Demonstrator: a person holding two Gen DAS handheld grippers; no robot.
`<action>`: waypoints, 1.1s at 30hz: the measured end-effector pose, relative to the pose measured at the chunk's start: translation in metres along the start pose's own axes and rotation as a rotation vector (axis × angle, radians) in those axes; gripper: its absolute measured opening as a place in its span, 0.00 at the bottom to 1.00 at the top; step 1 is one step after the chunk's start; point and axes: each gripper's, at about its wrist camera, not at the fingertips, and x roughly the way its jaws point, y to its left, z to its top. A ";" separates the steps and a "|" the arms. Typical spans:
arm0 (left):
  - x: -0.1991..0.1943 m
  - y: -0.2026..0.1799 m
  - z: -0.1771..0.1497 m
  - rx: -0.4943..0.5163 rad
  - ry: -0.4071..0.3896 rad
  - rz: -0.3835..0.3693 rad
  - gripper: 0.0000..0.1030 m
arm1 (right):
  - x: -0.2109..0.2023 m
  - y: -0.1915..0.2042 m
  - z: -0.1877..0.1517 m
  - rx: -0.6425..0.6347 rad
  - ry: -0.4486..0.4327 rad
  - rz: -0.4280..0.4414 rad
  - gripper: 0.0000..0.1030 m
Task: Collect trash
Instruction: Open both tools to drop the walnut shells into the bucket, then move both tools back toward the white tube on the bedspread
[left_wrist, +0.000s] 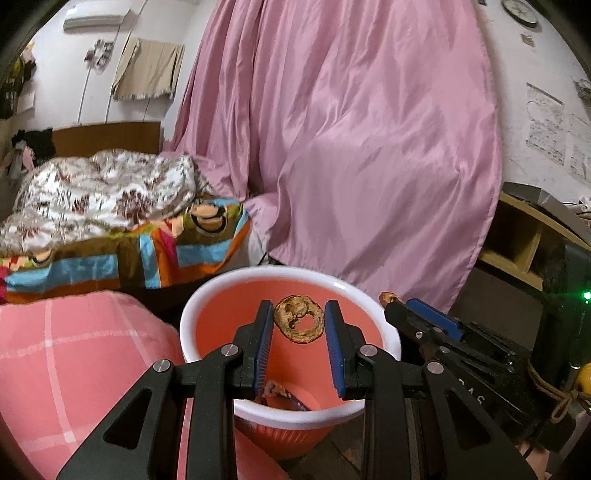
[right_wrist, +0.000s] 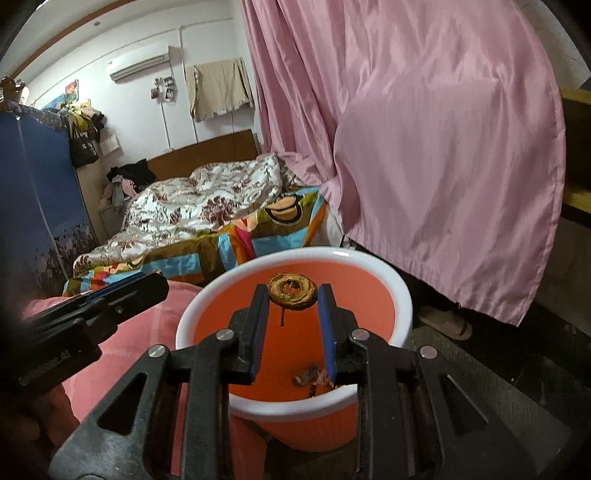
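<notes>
An orange bin with a white rim (left_wrist: 207, 295) (right_wrist: 369, 264) stands on the floor below both grippers. My left gripper (left_wrist: 298, 320) holds a brown dried ring-shaped peel (left_wrist: 298, 318) between its blue pads, above the bin's mouth. My right gripper (right_wrist: 292, 293) is shut on a second brown ring-shaped peel (right_wrist: 292, 290), also over the bin. The right gripper shows in the left wrist view (left_wrist: 393, 301) at the bin's right rim; the left gripper's arm crosses the right wrist view (right_wrist: 110, 299). Some scraps (right_wrist: 314, 378) lie at the bin's bottom.
A pink checked cushion (left_wrist: 74, 362) lies left of the bin. A bed with a floral quilt (left_wrist: 103, 188) and a colourful sheet is behind. A pink curtain (left_wrist: 369, 147) hangs at the right. A wooden shelf (left_wrist: 524, 240) stands far right. A slipper (right_wrist: 447, 323) lies on the floor.
</notes>
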 end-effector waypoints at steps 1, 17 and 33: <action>0.003 0.003 -0.001 -0.013 0.015 -0.001 0.23 | 0.002 -0.001 -0.001 0.002 0.011 0.001 0.33; 0.029 0.021 -0.010 -0.094 0.165 -0.004 0.26 | 0.015 -0.004 -0.007 0.023 0.075 -0.007 0.34; 0.010 0.031 -0.001 -0.121 0.116 0.083 0.49 | 0.008 -0.001 -0.002 0.052 0.040 -0.010 0.58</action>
